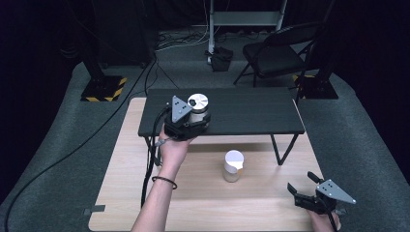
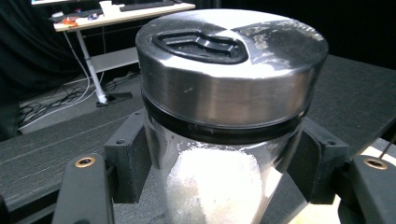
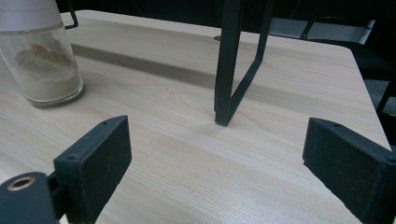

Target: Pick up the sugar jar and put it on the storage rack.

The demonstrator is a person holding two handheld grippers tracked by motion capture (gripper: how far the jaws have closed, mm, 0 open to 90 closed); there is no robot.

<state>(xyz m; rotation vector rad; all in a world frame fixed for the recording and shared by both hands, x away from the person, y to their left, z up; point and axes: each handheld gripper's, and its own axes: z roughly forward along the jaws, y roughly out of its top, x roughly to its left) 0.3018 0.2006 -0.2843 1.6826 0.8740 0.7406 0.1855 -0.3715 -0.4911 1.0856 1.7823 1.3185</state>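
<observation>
A: Gripping what, w/ the left gripper [image 1: 189,126]?
B: Clear glass jar with a brushed-metal lid and white powder inside [image 2: 219,154]; it was on the black raised shelf [image 1: 251,113], jaws clamped on the glass below the lid.
A: Handling?
B: Prob. heavy-ish, slick, breakable. Hold the body, not the lid. Right gripper [image 1: 309,198] was spread wide, empty, over the light wooden table [image 3: 187,154].

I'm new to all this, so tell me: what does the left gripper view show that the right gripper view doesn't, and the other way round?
The left gripper view alone shows a metal-lidded jar of white powder clamped in the left claw on the dark shelf, plus a far desk. The right gripper view alone shows a white-lidded jar of tan powder, the shelf's leg, and the open right claw. Both show the wooden table.
</observation>
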